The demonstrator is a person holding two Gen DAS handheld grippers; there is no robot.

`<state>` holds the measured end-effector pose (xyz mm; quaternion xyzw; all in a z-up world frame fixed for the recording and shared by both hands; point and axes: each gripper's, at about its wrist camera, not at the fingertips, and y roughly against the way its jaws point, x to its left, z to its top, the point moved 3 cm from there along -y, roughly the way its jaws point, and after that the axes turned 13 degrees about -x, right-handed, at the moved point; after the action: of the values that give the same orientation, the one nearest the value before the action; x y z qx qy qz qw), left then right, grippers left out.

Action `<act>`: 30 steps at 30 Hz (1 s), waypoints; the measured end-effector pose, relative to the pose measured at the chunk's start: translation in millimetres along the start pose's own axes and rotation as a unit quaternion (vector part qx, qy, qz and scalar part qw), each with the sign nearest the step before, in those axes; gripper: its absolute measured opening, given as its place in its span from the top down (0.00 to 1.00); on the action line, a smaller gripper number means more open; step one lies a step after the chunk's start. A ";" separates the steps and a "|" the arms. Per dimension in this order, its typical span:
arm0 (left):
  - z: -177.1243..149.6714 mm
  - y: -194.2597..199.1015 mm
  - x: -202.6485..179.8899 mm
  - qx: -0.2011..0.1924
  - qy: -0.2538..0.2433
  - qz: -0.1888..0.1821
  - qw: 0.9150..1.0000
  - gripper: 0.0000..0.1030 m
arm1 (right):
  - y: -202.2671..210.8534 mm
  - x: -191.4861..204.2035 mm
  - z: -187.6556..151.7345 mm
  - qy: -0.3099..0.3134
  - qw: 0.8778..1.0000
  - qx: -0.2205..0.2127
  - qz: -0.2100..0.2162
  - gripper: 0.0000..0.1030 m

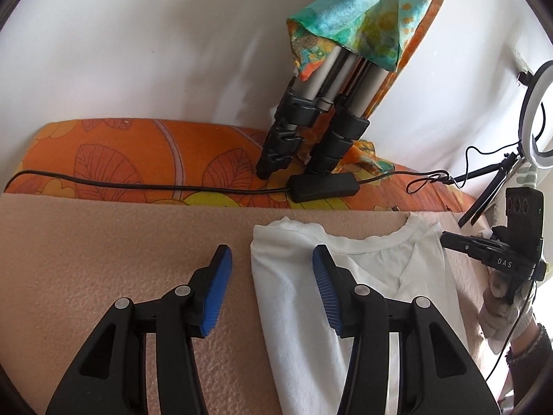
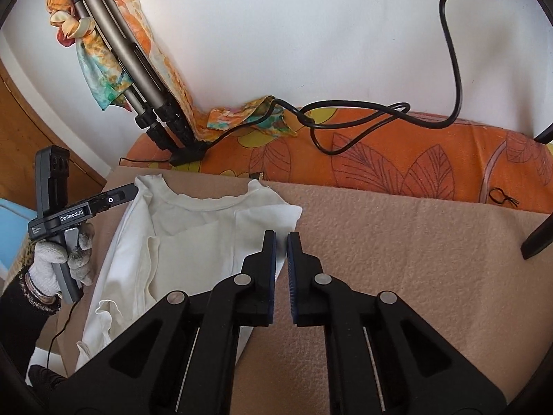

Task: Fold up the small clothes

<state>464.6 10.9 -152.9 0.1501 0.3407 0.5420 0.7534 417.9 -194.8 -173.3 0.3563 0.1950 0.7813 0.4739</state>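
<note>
A small white shirt (image 1: 363,276) (image 2: 193,242) lies flat on a beige mat (image 1: 103,259) (image 2: 414,259), neckline away from me, with one sleeve folded inward. My left gripper (image 1: 271,252) is open and straddles the shirt's left edge; its blue pads do not press the cloth. In the right wrist view it shows at the shirt's left shoulder (image 2: 133,188), held by a gloved hand (image 2: 58,256). My right gripper (image 2: 281,237) is shut at the shirt's right edge, just short of the sleeve corner. I cannot tell whether cloth is pinched between its pads. It also appears at the right shoulder (image 1: 446,238).
Orange leaf-print bedding (image 1: 138,159) (image 2: 414,159) runs behind the mat against a white wall. A tripod (image 1: 311,121) (image 2: 138,69) draped with a colourful scarf (image 1: 363,10) stands on it, beside a black cable with a switch box (image 1: 325,185). A ring light (image 1: 539,114) stands far right.
</note>
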 end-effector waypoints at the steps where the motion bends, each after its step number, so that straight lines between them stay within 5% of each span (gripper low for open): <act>1: 0.2 -2.1 -1.9 -0.004 -0.008 0.005 1.000 0.53 | -4.4 0.7 0.4 -0.002 1.000 0.005 0.008 0.92; 8: 1.6 -12.7 -11.3 -0.016 -0.032 0.019 0.999 0.54 | -23.5 3.3 4.5 -0.022 0.999 0.010 0.036 0.89; 13: 2.5 -21.3 -13.8 -0.010 -0.037 0.007 0.999 0.92 | -26.0 7.7 5.7 -0.014 1.000 0.005 0.023 0.90; 23: 5.3 -15.2 -11.1 -0.013 -0.040 0.003 0.999 0.95 | -3.2 -10.3 21.1 -0.060 0.998 -0.020 0.029 0.96; 25: 4.8 -16.0 -12.2 -0.013 -0.042 0.002 0.999 0.95 | -2.6 -11.4 18.8 -0.073 0.997 -0.004 0.037 0.86; 27: 4.7 -17.8 -13.6 -0.013 -0.042 0.003 0.999 0.95 | -2.4 -7.6 16.0 -0.068 0.997 -0.002 0.035 0.46; 30: 3.5 -20.2 -15.4 -0.012 -0.043 0.005 0.999 0.95 | -10.8 5.3 9.9 -0.036 0.999 0.001 0.025 0.49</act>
<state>478.6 -10.2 -157.1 0.1655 0.3004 0.5426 0.7668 430.1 -185.3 -171.6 0.3895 0.1700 0.7792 0.4607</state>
